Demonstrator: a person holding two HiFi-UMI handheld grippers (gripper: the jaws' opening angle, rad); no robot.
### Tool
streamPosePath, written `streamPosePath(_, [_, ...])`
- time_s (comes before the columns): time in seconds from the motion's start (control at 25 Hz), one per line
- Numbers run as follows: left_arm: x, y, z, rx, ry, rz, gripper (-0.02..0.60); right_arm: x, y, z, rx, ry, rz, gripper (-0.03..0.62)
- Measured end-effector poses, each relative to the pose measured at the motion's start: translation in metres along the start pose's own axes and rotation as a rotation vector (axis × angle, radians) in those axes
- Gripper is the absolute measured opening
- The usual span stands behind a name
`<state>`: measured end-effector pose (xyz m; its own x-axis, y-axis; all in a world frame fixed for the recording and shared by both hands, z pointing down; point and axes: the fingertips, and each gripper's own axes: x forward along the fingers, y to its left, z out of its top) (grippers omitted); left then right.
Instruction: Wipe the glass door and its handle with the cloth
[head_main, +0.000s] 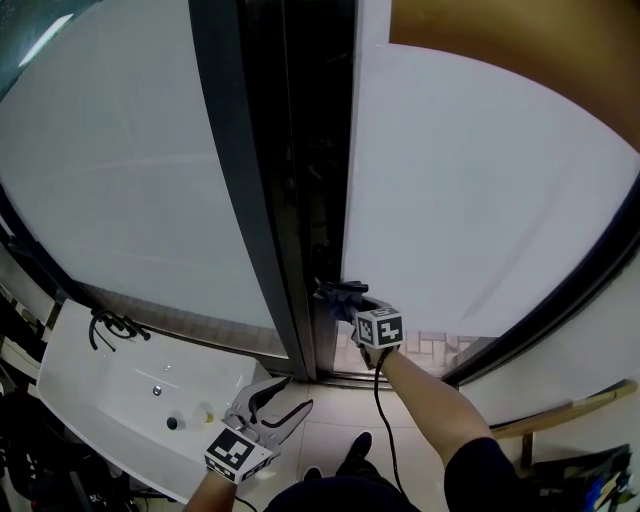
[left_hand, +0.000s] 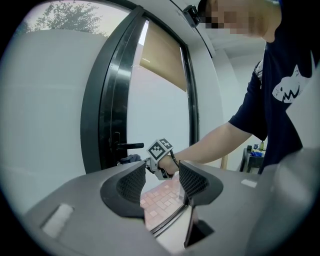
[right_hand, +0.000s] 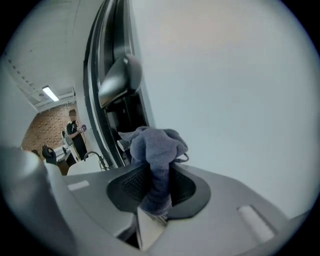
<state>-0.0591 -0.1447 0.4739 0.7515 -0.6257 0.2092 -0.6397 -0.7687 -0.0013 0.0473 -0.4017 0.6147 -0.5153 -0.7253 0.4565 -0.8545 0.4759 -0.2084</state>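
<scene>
Cloth (right_hand: 157, 150) pinched in right gripper (right_hand: 152, 182), bunched just below the handle (right_hand: 119, 76) at the door (head_main: 480, 190) edge, ready to wipe it.
Left gripper (left_hand: 162, 182) sits low, jaws apart, empty, out of the way I guess.

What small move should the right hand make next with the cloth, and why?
Probably raise the right tongs slightly so the cloth meets the handle: they are clamped on the cloth, which sits just under the lever.
</scene>
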Motion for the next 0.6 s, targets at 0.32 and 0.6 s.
streamPosePath(0.32, [-0.001,0.008,-0.004,-0.012,0.012,0.02,0.206,0.012,0.041,-0.051,0.066,0.118,0.165,0.094])
streamPosePath(0.6, [-0.005,0.013,-0.007,-0.024,0.001,0.031,0.206,0.056,0.068,-0.026,0.113,0.093,0.221,0.094])
